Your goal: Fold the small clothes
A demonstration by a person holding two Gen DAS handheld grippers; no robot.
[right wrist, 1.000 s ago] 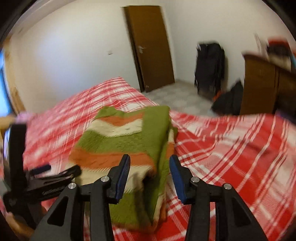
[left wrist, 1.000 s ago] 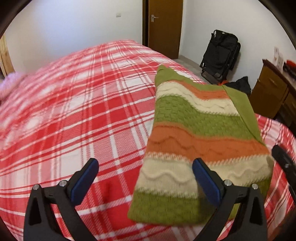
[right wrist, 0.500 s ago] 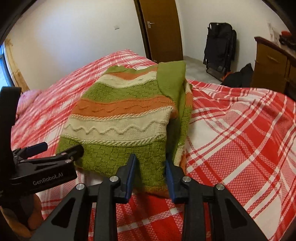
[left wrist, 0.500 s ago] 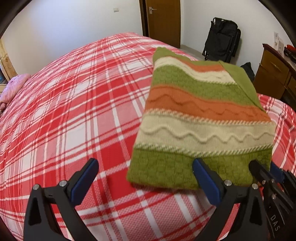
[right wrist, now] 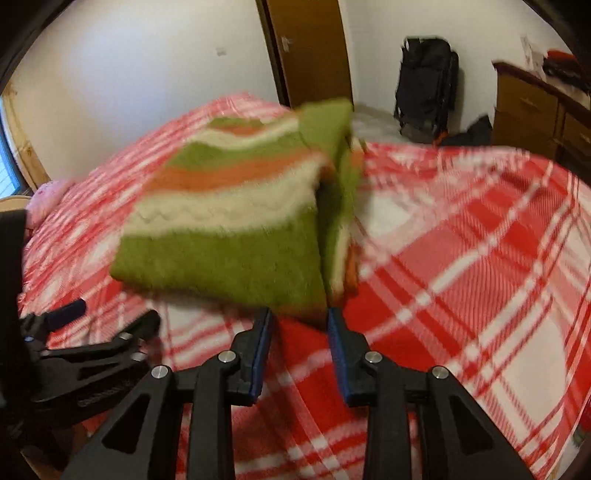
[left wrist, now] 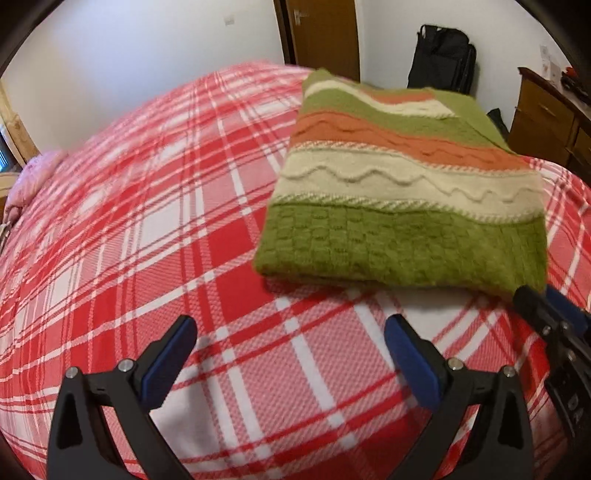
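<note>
A folded knit sweater (left wrist: 402, 192) striped green, cream and orange lies on the red plaid bed (left wrist: 147, 229). My left gripper (left wrist: 290, 350) is open and empty, hovering over the bedspread just in front of the sweater's near green edge. My right gripper (right wrist: 300, 317) has its jaws close together around the sweater's (right wrist: 229, 229) near right corner, which is lifted off the bed; the view is blurred. The right gripper also shows at the left wrist view's right edge (left wrist: 554, 325).
A wooden door (left wrist: 321, 33) and a black bag (left wrist: 441, 59) stand against the far wall. A wooden dresser (left wrist: 546, 118) is at the right. A pink pillow (left wrist: 33, 181) lies at the bed's left edge.
My left gripper has drawn back off the sweater and now sits clear in front of it. My right gripper has narrowed onto the sweater's near right corner and raised it.
</note>
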